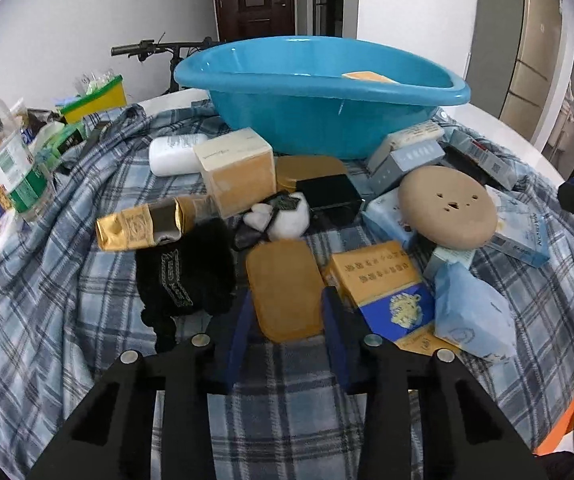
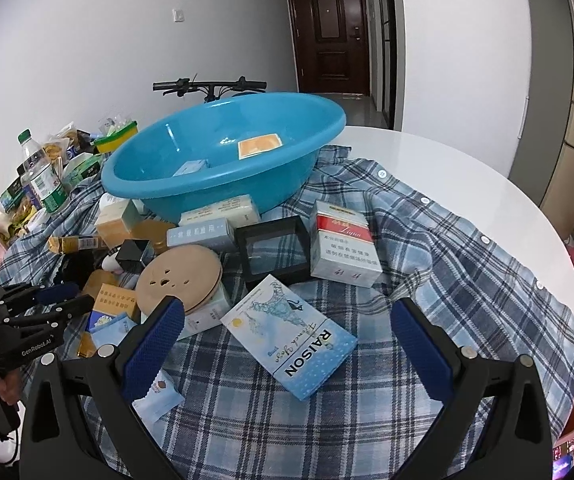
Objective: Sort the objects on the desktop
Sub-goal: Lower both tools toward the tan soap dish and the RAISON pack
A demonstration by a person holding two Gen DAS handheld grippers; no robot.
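A flat tan-gold tin [image 1: 285, 292] lies on the plaid cloth [image 1: 67, 280], and my left gripper [image 1: 287, 296] is shut on it, one blue pad against each long side. The same gripper shows at the left edge of the right wrist view [image 2: 47, 304], low over the pile. My right gripper [image 2: 287, 312] stands wide open just above the cloth, with a light-blue "RAISON" box [image 2: 291, 336] lying between and ahead of its fingers, untouched. The blue basin [image 1: 287, 128] [image 2: 191, 200] sits at the back and holds an orange card [image 2: 259, 146] and a small pale box.
Around the tin lie a black furry item [image 1: 183, 276], a gold packet [image 1: 139, 224], a yellow-and-blue pack [image 1: 383, 280] and a round tan disc [image 1: 447, 208]. A black frame box [image 2: 275, 252] and a red-and-white pack [image 2: 343, 244] stand behind the RAISON box. Bottle [image 1: 7, 156] and snacks crowd the left.
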